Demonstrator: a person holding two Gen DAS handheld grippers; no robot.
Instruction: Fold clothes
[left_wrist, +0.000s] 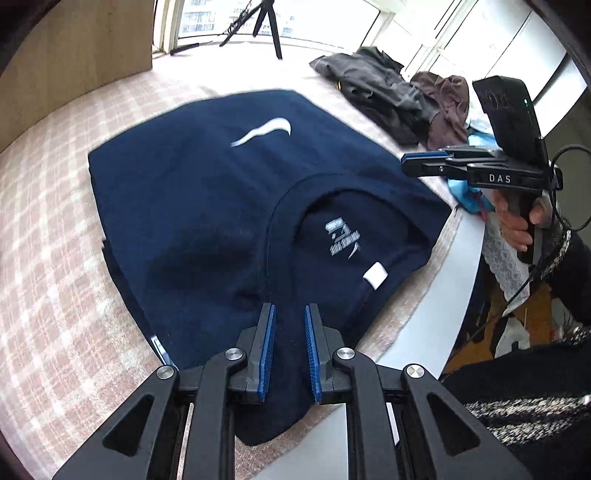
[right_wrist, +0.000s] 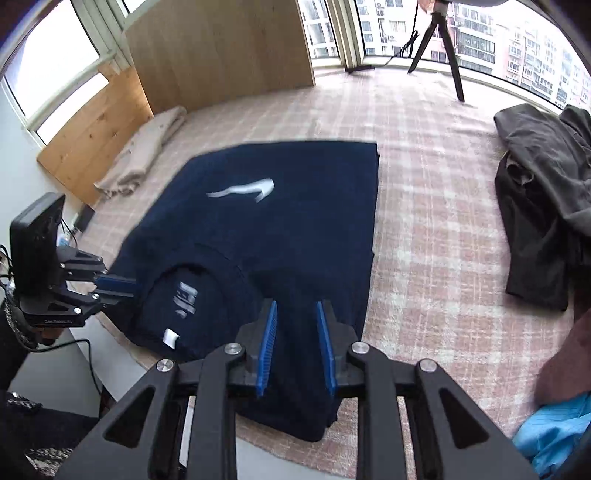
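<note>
A navy T-shirt (right_wrist: 273, 229) is seen folded into a rough rectangle on a pink-and-white checked cloth (right_wrist: 436, 229) spread over the desk (left_wrist: 454, 280). Its collar end is turned toward the near, rounded desk edge and slightly overhangs the cloth there; the long axis runs away toward the windows, with the white swoosh (left_wrist: 264, 136) further out. Bare checked cloth is left open to the far side and between the shirt and a heap of dark garments (right_wrist: 546, 206) well apart on the right. A beige folded cloth (right_wrist: 144, 155) is laid by the wooden panel. The knit looks soft and matte; the cloth is fuzzy.

The left claw (left_wrist: 289, 321) is held open over the shirt's near corner, blue ribbed pads apart. The right claw (right_wrist: 296, 317) is likewise parted above the near hem, gripping nothing.
</note>
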